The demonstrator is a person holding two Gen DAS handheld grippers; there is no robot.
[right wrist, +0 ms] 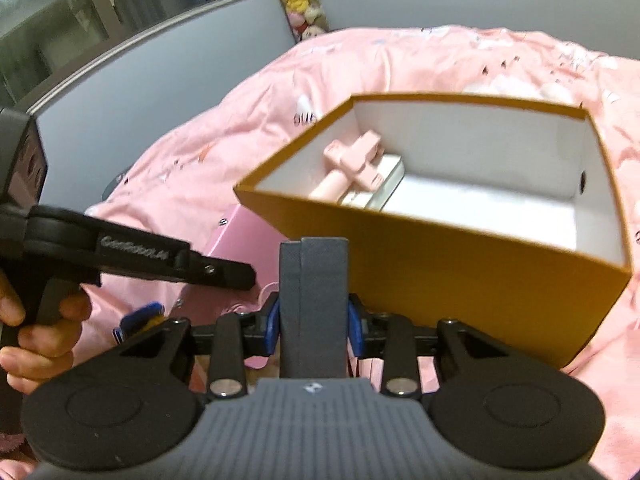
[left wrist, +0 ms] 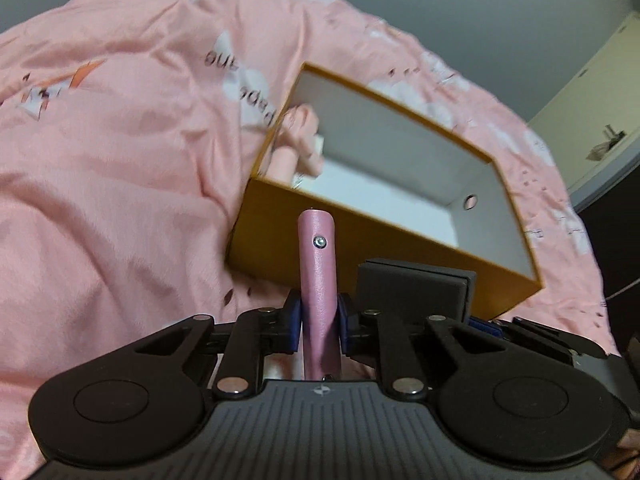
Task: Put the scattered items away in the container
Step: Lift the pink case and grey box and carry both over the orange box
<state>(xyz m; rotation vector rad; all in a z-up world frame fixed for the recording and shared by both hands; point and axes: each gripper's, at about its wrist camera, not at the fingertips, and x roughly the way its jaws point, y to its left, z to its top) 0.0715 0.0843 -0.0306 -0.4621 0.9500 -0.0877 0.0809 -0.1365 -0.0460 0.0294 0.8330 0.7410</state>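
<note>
An orange box [left wrist: 352, 236] with a white inside lies on the pink bedspread; it also shows in the right wrist view [right wrist: 460, 264]. Inside it lie a pink handheld gadget [right wrist: 354, 160] and a white flat item [right wrist: 386, 184]. My left gripper [left wrist: 319, 316] is shut on a flat pink case [left wrist: 318, 276] with a screw, held edge-on just in front of the box. My right gripper [right wrist: 313, 320] is shut on a dark grey case [right wrist: 314, 296], held close to the box's near wall. The grey case also shows in the left wrist view [left wrist: 414, 292].
The pink bedspread [left wrist: 120, 160] covers the bed all around the box. A grey wall and a window [right wrist: 100, 4] stand to the left. Plush toys [right wrist: 300, 0] hang at the far wall. The left hand-held gripper [right wrist: 140, 256] shows in the right wrist view.
</note>
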